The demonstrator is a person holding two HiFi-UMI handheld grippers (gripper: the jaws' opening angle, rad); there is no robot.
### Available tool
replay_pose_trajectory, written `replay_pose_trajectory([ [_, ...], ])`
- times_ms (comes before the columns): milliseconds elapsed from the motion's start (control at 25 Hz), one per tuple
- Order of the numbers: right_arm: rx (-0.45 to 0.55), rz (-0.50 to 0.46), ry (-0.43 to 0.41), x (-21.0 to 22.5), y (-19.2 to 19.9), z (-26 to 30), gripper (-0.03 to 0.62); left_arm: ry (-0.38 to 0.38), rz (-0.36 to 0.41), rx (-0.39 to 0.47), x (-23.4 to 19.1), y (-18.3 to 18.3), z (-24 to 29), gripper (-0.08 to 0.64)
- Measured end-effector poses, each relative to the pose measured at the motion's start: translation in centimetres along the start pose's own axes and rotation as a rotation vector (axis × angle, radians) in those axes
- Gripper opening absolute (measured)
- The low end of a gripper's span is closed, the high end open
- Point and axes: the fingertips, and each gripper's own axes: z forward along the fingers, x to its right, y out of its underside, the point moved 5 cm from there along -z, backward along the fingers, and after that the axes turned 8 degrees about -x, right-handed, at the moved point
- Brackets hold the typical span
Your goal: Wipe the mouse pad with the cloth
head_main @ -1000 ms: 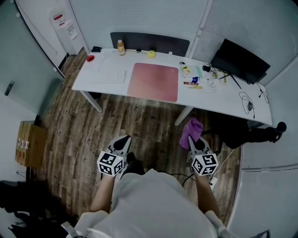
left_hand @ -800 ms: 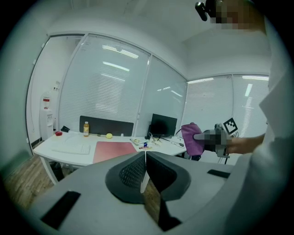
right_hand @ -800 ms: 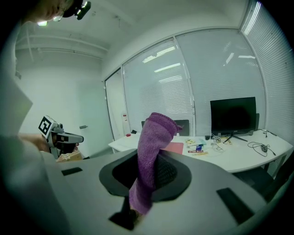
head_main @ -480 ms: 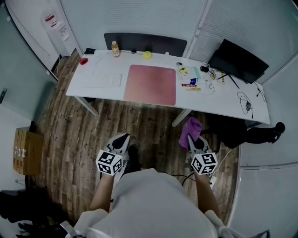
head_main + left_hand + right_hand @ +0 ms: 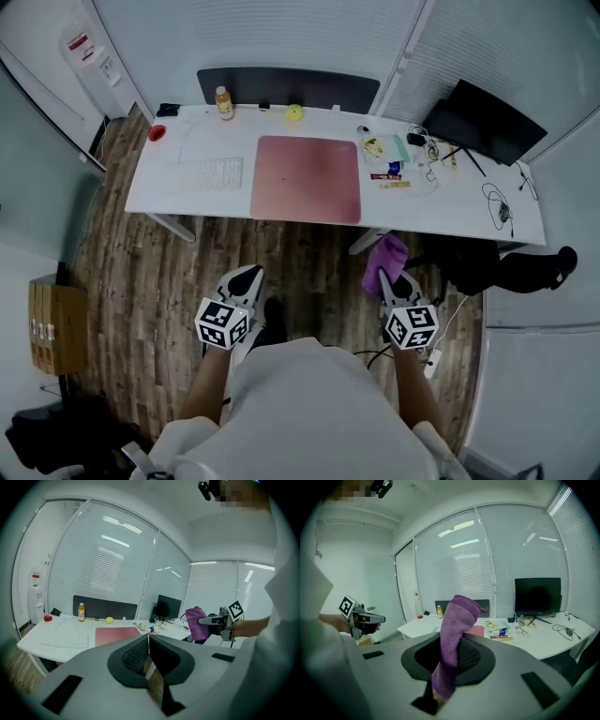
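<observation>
Bright, even ceiling light; sharp pictures, strong fisheye bending at edges.

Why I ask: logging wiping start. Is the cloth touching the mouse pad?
Apart. Head view shows the cloth in the right tongs over floor, clear of the mouse pad.

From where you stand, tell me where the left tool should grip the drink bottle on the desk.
Probably around the middle of the bottle, below its cap, coming level from the near side of the desk: it stands upright at the far edge with the dark partition close behind.
</observation>
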Motion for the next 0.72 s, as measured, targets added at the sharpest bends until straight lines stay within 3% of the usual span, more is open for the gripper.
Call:
replay_pose_trajectory([
  [720, -0.065, 0.044, 0.129, -3.1, -2.7, 8.3, 0.075, 0.146, 0.054, -0.067, -11.4, -3.4, 5.3, 0.020],
])
